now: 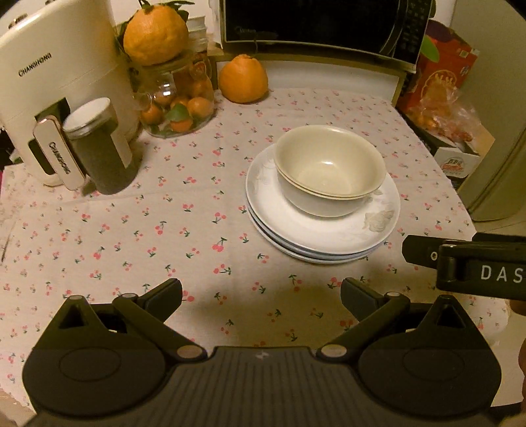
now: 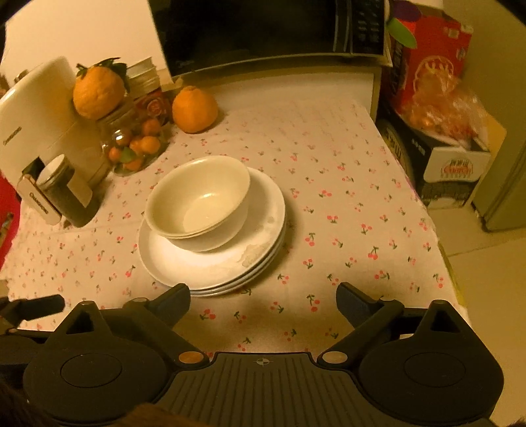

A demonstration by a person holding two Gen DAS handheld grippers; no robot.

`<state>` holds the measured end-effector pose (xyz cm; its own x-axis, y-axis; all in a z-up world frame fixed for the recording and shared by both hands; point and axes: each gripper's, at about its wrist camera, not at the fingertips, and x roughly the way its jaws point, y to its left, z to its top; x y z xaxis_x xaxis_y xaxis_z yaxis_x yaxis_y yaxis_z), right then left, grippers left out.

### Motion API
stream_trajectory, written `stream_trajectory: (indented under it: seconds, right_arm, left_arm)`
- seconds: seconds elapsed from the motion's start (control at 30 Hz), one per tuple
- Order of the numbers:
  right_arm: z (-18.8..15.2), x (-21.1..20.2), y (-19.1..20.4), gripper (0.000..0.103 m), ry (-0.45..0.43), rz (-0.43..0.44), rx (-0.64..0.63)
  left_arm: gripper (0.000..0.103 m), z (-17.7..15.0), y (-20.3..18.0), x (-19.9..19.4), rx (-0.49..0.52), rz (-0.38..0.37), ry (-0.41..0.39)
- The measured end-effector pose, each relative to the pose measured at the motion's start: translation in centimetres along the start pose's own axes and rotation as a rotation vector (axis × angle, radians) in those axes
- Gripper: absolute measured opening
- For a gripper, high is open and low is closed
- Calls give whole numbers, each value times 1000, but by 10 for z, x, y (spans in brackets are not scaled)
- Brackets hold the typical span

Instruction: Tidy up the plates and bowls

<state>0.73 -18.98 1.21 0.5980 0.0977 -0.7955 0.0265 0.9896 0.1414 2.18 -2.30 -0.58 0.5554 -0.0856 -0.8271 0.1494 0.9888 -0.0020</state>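
Observation:
Nested cream bowls (image 1: 330,169) (image 2: 199,200) sit on a stack of white plates (image 1: 296,230) (image 2: 184,266) in the middle of a cherry-print tablecloth. My left gripper (image 1: 261,292) hovers open in front of the stack, nothing between its fingers. My right gripper (image 2: 263,300) is also open and empty, just in front of and right of the plates; its left fingertip (image 2: 176,300) lies near the plates' front rim. The right gripper's black finger shows at the right edge of the left wrist view.
A white air fryer (image 1: 49,88) and a dark jar (image 1: 102,151) stand at the left. A glass jar of small oranges (image 1: 177,101) carries a large orange; another orange (image 1: 243,78) lies beside it. A microwave (image 1: 322,26) sits behind, boxes (image 2: 440,108) at the right, past the table edge.

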Motion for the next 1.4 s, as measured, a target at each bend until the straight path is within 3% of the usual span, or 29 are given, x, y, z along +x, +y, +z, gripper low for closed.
stream_trajectory:
  seconds: [0.43,1.4]
  right_arm:
    - [-3,2,6,97,15,-9,-40]
    - [-4,4,7,97,32,-8,-40]
  left_arm:
    - [103,-4,2,-3,-48,19,12]
    - [103,-5,1,-1,-34,46,21]
